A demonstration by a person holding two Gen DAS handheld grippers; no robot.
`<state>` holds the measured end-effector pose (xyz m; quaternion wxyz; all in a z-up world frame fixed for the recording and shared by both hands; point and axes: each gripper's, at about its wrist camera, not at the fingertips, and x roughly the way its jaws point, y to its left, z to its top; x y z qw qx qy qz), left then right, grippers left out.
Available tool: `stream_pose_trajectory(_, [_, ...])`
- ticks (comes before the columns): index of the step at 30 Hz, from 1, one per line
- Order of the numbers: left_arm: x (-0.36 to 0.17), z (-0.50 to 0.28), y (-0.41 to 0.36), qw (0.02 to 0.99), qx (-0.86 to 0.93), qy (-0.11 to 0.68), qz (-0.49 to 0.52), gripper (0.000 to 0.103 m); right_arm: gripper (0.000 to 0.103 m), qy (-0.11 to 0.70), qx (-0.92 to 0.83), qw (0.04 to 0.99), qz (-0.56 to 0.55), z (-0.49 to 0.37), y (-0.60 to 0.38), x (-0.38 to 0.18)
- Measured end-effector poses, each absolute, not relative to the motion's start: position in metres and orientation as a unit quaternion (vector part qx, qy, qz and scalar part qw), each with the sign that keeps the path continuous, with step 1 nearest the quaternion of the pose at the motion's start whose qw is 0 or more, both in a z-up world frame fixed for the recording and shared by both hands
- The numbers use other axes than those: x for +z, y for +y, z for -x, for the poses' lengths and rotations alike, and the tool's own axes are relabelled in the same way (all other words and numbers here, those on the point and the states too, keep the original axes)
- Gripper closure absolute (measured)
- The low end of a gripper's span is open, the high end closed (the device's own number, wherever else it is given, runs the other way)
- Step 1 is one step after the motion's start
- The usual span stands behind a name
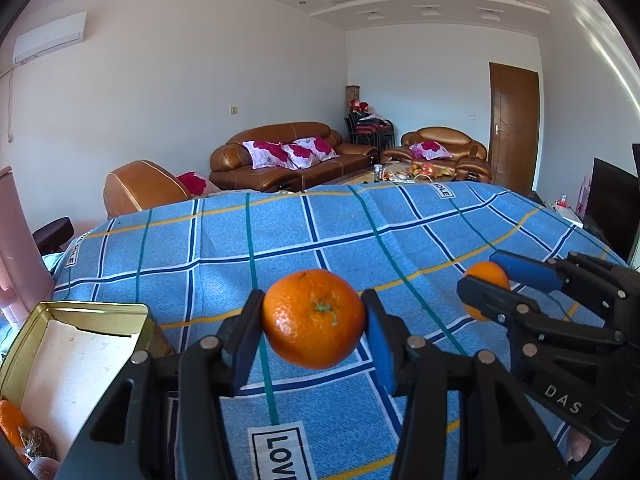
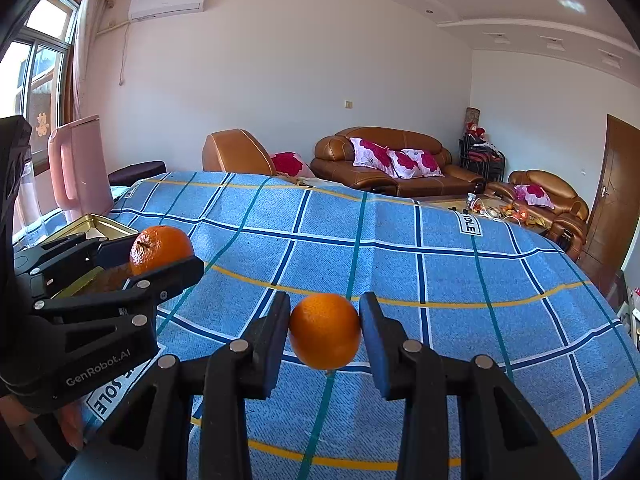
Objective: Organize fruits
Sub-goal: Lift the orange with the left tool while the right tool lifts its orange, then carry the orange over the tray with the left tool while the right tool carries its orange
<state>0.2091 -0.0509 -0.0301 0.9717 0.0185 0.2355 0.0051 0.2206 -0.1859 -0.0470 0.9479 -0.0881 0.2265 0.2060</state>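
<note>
Your left fingers point(image 1: 314, 320) are clamped on a large orange point(image 1: 314, 318), one blue pad pressed to each side, its green stem stub facing the camera. You carry it clear of the blue checked cloth point(image 1: 280, 240) that covers the worktop. Your right fingers point(image 2: 325, 330) grip a smaller orange point(image 2: 325, 330) the same way, squeezed between both pads and lifted off the cloth. In the left wrist view the right gripper point(image 1: 486, 286) shows at the right edge, with its small orange pinched between a black finger and a blue pad. In the right wrist view the left gripper point(image 2: 160, 254) shows at the left edge with the large orange raised above the cloth. So both fruits sit in the air, side by side, well apart from each other. Just beside your left gripper, on the near left of the worktop, stands an open gold tin point(image 1: 96, 312) with a pale lining. Another orange point(image 1: 10, 420) and a wrapped item lie in its near corner. Beyond the tin stands a pink jug point(image 2: 80, 164) near the window. Farther off, past the worktop's far edge, you can see a brown leather sofa point(image 1: 288, 152) with pink flowered cushions, a matching armchair point(image 1: 444, 148), and a brown door point(image 1: 514, 120).
</note>
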Motion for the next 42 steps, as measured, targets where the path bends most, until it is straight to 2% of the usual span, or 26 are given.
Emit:
stream_pose_trajectory(31, [-0.022,-0.164,-0.049,0.983,0.005,0.182,-0.023,0.053,0.065,0.159,0.222,0.957,0.096,-0.190,-0.188,-0.040])
stream_pose_trajectory(42, [-0.021,-0.152,-0.045,0.983,0.000,0.184,-0.024,0.053,0.065,0.155,0.228,0.957,0.093,-0.179,-0.187,-0.041])
